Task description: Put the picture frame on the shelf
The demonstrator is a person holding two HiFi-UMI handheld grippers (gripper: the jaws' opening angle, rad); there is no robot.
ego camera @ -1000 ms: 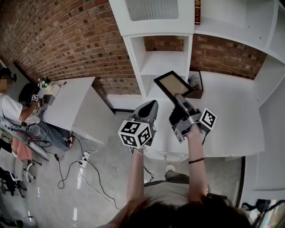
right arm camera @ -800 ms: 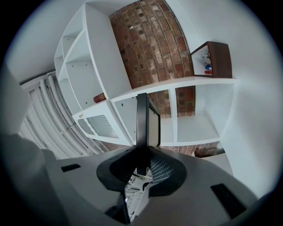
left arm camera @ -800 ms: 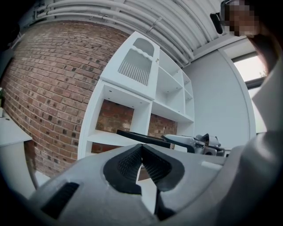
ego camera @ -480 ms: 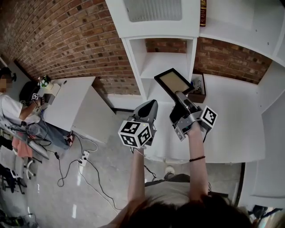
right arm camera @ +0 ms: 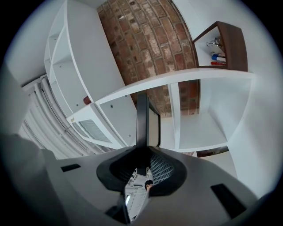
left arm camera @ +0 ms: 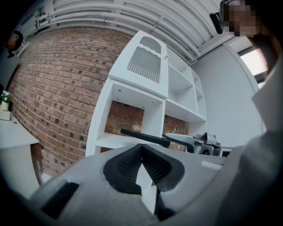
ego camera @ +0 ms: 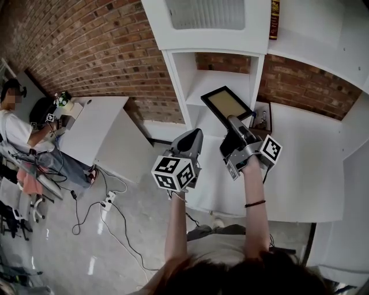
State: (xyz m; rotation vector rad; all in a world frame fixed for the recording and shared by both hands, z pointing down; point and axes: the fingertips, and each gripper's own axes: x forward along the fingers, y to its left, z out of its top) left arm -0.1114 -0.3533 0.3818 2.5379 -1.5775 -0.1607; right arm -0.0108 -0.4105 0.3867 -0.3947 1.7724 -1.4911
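The picture frame [ego camera: 226, 103], black-edged with a tan panel, hangs tilted in the air in front of the white shelf unit's open lower compartment [ego camera: 222, 78]. My right gripper [ego camera: 233, 123] is shut on the frame's near edge. In the right gripper view the frame [right arm camera: 142, 117] stands edge-on, rising from between the jaws of the right gripper [right arm camera: 142, 160]. My left gripper [ego camera: 194, 137] is held lower left of the frame, shut and empty. Its own view shows the left gripper [left arm camera: 141, 149] with pads touching, the frame [left arm camera: 143, 135] and the right gripper [left arm camera: 194, 142] beyond.
A brown open box [ego camera: 263, 117] with pens stands on the white counter [ego camera: 300, 167] right of the compartment. A book [ego camera: 274, 17] stands on an upper shelf. A white desk [ego camera: 92, 129], a seated person [ego camera: 23, 138] and floor cables [ego camera: 98, 201] lie to the left.
The right gripper has carried the frame a little up and forward toward the shelf compartment. The left gripper has hardly moved.
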